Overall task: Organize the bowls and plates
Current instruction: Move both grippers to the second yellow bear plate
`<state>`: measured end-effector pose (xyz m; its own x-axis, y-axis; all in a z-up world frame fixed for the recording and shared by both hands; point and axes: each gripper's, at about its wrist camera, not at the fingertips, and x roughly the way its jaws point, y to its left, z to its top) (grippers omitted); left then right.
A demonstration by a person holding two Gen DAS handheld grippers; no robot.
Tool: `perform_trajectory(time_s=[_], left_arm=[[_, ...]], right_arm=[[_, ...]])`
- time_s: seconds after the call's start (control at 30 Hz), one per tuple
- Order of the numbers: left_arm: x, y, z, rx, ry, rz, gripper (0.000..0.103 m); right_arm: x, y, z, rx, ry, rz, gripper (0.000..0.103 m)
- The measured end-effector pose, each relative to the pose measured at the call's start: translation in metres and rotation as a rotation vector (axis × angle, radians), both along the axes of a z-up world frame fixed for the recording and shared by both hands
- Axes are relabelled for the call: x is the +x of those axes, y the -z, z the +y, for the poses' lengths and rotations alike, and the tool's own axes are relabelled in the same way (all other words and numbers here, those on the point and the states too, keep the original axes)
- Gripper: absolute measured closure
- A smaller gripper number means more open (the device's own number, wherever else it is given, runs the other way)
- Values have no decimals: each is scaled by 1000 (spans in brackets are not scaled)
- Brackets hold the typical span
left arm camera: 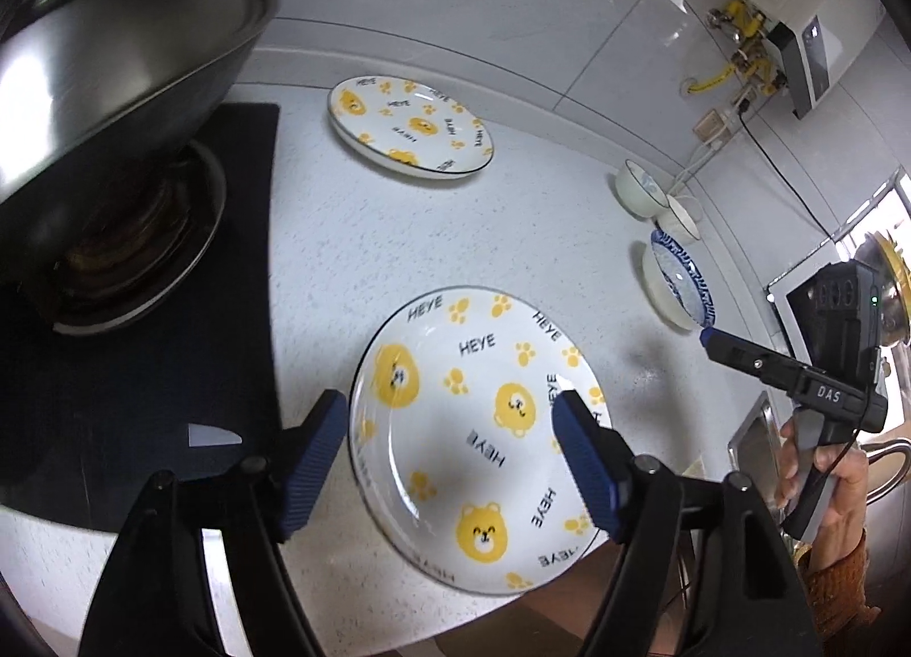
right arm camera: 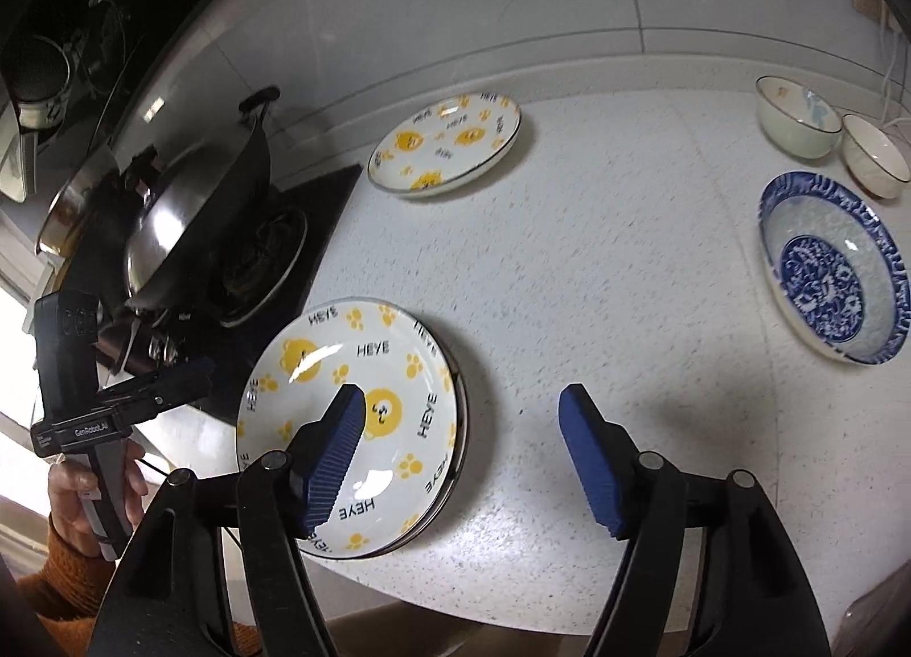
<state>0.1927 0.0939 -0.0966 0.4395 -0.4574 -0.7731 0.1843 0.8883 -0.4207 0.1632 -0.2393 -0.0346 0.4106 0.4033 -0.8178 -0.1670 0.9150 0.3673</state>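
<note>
A white plate with yellow bears and "HEYE" print (left arm camera: pixel 478 440) (right arm camera: pixel 353 423) lies near the counter's front edge; in the right wrist view it seems to rest on another plate. A second bear plate (left arm camera: pixel 410 124) (right arm camera: pixel 447 147) lies near the back wall. A blue-patterned bowl (left arm camera: pixel 680 281) (right arm camera: pixel 834 270) and two small white bowls (left arm camera: pixel 640 187) (right arm camera: pixel 797 116) (right arm camera: pixel 874 156) stand at the right. My left gripper (left arm camera: pixel 450 463) is open, its fingers straddling the near plate's left half. My right gripper (right arm camera: pixel 461 458) is open and empty, just right of that plate.
A black wok with a steel lid (left arm camera: pixel 114 105) (right arm camera: pixel 193 213) sits on the black stove (left arm camera: pixel 142 372) at the left. A tiled wall backs the white speckled counter (right arm camera: pixel 598 258). A water heater (left arm camera: pixel 791 13) hangs on the wall. A sink edge (left arm camera: pixel 757 440) lies far right.
</note>
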Motion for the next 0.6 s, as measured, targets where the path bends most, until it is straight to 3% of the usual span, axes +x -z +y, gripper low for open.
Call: perform_trajectory(time_s=[0.27,0.37,0.6], left_arm=[[99,12,-32,85,-12,91,29],[144,25,-40,108,-30,134,29],[250,50,-32,166,-132,208,29]], right_arm=[[49,2,-20,-10,11,-14,36],[85,9,-24,0,-10,-6,31],[179,43,-21,65,-83,64,31]])
